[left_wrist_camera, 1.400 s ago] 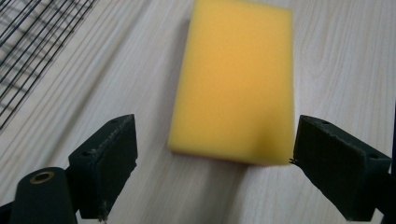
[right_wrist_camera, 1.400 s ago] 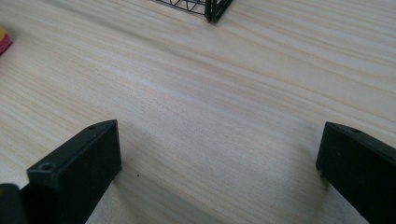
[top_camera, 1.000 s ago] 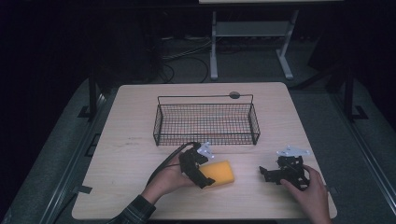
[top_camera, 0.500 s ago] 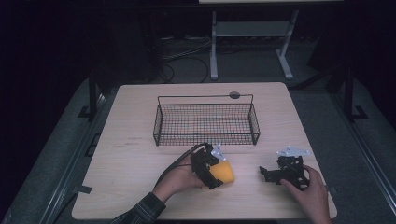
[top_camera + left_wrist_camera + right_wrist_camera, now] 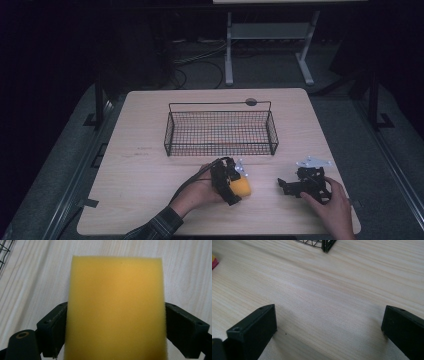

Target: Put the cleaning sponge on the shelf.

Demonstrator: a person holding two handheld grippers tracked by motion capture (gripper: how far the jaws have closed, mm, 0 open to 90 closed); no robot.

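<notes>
- Change noted: over the last second the left tool (image 5: 235, 186) has been advanced toward the right of the high view and brought onto the yellow sponge (image 5: 241, 187); a second ago the sponge lay mostly clear of it, whereas now only the sponge's right end is left uncovered.
- Right tool (image 5: 294, 186): recorded in the same place on the bench (image 5: 145, 170) as a second ago, resting under the person's right hand (image 5: 330, 205).
- Meaning for the work: the grasp is judged made, with the lift toward the wire basket (image 5: 221, 131) not yet begun.
- Left tool, state: in the left gripper view its jaws are seen closed against the two long sides of the sponge (image 5: 115, 307), one each side, the foam standing between them and running forward over the wood.
- Right tool, state: in the right gripper view (image 5: 329, 332) its jaws are spread wide with bare bench between them; nothing is held.
- Sponge, location: on the front part of the bench, nearer the person than the basket and well apart from the right tool.
- Basket: stands toward the far side, apparently without contents.
</notes>
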